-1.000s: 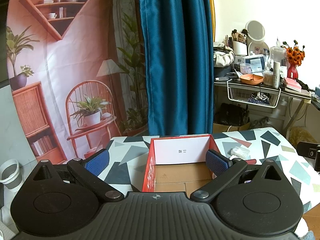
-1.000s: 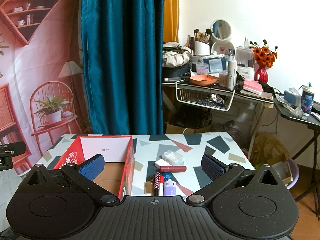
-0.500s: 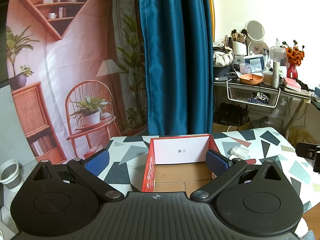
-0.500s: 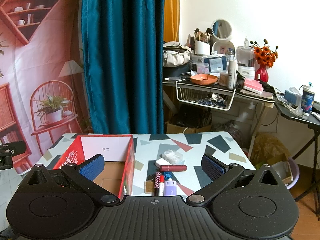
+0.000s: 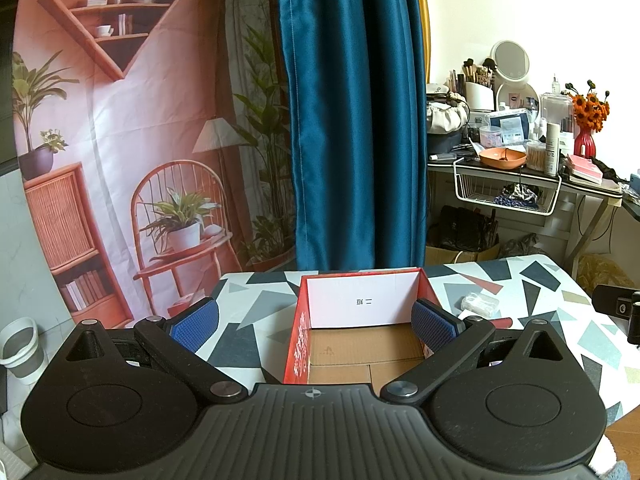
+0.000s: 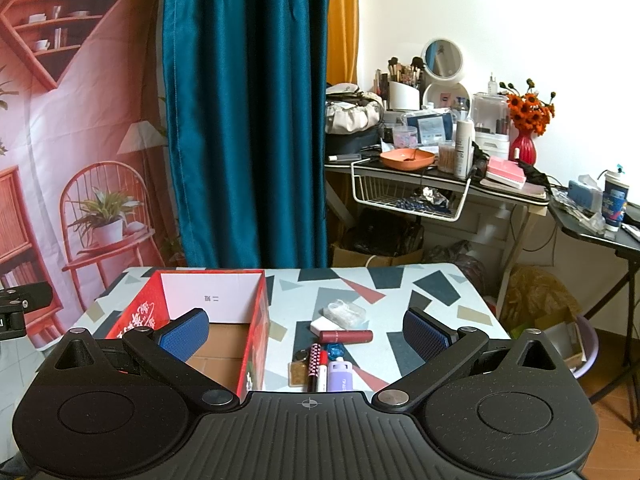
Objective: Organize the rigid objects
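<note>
Nothing has moved since the earlier frames: both views match them almost exactly, so I judge the sorting not yet begun. The small things, a dark red tube (image 6: 346, 336), a lilac case (image 6: 340, 375), a clear packet (image 6: 344, 313) and a pen (image 6: 313, 366), lie on the table (image 6: 436, 288) just right of the empty red box (image 6: 262, 320). The right gripper (image 6: 306, 330) hovers over them, spread wide and holding nothing. The left gripper (image 5: 314, 320), equally wide, faces the box.
</note>
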